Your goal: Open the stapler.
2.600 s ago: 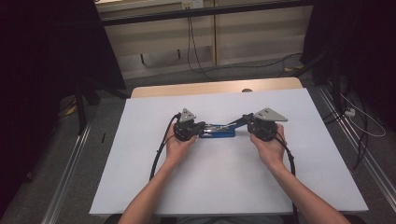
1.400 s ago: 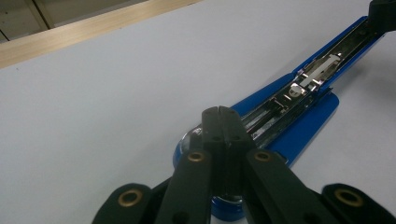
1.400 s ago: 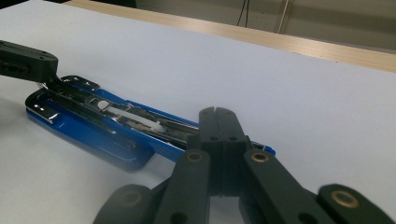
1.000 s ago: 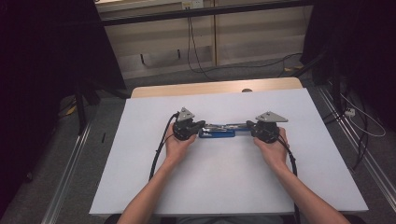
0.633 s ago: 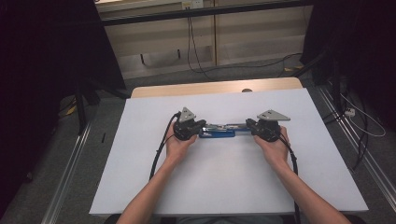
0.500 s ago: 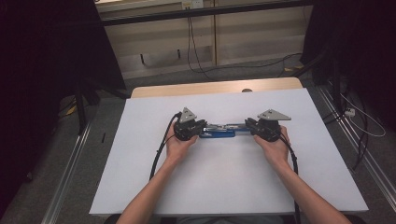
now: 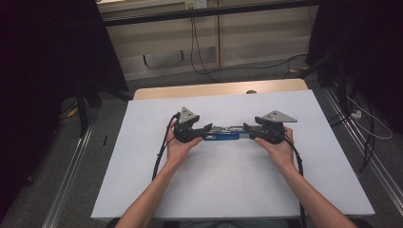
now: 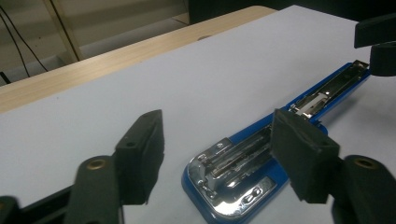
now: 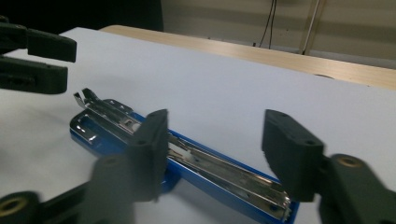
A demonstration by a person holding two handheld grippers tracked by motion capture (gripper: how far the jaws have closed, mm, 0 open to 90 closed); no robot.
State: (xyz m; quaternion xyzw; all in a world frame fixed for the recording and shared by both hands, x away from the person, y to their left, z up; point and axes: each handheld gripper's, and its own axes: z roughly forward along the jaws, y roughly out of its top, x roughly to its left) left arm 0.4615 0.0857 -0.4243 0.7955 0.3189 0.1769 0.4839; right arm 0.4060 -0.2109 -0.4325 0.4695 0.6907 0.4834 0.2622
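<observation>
Both hand-held grippers (image 7: 207, 131) (image 7: 247, 129) just opened off blue stapler (image 7: 223, 136), white table sheet (image 7: 228, 190), dim room.

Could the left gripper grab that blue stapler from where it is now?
Probably yes: the left gripper, jaws just opened, sits right at the end of the blue stapler, which lies opened flat on the white table with nothing between.

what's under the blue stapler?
The blue stapler lies opened out flat on the white sheet that covers the table, whose wooden edge shows at the far side. Nothing else shows beneath it; the patch directly under it is hidden.
</observation>
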